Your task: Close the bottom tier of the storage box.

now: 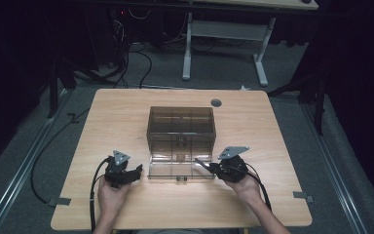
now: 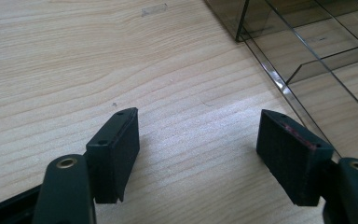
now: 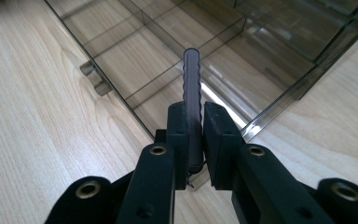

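Dark floor and cables ring a pale wooden table [image 1: 126,112], where a smoky clear plastic organizer box [image 1: 180,127] sits at the centre with its flat lid [image 1: 180,168] folded down toward the person at 6 o'clock. At about 4 o'clock of the box, the right gripper [image 3: 195,140] is pinched on a slim wavy-edged plastic divider strip [image 3: 192,84] — the strip stands up between its pads and points over the lid. At roughly 8 o'clock the left gripper [image 2: 198,140] rests low over bare wood, jaws spread wide with nothing between them — just beside the lid's edge.
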Motion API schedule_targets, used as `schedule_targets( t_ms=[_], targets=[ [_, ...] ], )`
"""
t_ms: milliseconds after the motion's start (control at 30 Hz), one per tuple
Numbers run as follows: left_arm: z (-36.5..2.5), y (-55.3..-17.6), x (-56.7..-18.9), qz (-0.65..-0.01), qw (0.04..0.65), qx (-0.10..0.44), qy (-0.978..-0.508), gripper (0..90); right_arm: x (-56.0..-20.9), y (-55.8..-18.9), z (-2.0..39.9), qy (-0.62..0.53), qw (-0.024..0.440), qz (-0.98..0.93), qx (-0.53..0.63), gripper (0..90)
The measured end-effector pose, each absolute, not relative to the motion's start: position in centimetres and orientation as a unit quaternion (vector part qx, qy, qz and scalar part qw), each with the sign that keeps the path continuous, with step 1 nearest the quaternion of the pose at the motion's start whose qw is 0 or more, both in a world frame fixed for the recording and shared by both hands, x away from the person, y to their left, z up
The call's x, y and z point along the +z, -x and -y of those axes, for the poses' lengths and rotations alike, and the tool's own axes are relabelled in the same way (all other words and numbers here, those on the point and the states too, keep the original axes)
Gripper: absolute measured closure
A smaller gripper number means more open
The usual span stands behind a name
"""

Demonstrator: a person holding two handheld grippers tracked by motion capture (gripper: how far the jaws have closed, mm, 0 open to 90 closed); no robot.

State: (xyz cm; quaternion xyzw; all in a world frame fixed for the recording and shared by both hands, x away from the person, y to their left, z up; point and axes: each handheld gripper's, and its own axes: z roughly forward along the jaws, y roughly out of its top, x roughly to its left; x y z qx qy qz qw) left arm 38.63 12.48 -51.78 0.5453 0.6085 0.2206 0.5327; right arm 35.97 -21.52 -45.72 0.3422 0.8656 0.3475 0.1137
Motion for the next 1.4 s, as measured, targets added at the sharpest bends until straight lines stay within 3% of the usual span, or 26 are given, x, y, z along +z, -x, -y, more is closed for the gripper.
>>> schedule_targets(
  t_ms=[800,1400],
  targets=[
    [-12.4,-38.6,-51.8,-0.607,0.532,0.222,-0.547,29.9,-47.1,-37.0,20.1,-0.338,0.109,-0.880,0.315,80.7],
    [-12.3,-38.7,-51.8,-0.611,0.529,0.225,-0.544,29.1,-45.7,-36.4,20.9,-0.369,0.129,-0.850,0.353,68.6]
  ],
)
